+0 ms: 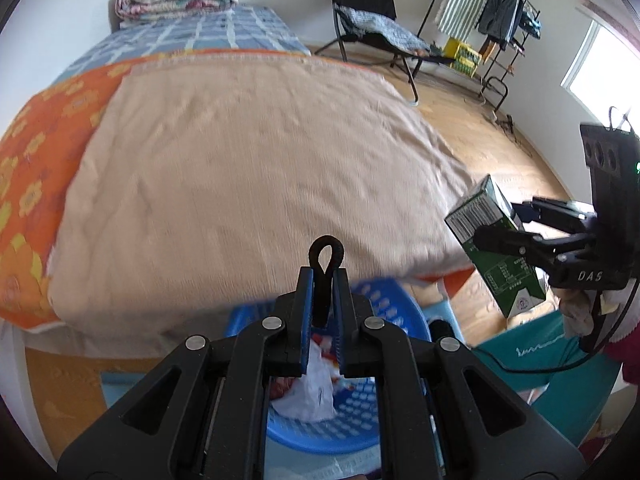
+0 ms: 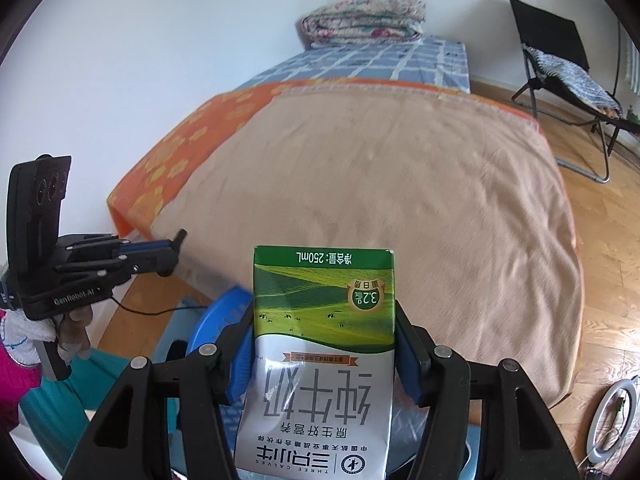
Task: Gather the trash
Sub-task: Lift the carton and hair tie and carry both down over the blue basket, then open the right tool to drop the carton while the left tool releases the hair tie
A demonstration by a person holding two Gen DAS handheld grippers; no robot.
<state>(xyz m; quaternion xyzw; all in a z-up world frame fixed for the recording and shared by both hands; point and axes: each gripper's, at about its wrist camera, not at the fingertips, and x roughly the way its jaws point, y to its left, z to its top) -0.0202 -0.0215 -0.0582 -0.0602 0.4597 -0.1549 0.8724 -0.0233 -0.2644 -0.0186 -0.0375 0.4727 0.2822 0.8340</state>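
Currently right claw [image 2: 324, 356] grips green-white milk carton [image 2: 320, 360]; left claw [image 1: 322, 292] clenched on black cord loop [image 1: 324, 256]. Risk: off-centre release misses blue plastic basket [image 1: 352, 412].

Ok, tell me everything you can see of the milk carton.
The milk carton is a small rectangular paperboard box, green with a meadow print on one half and white with large grey characters on the other, with a barcode on a narrow side. It is clamped between the right gripper's blue pads, which press its two narrow sides. Its print reads upside down in the right wrist view. It hangs in the air by the bed's near edge, above the blue basket. Nothing else touches it.
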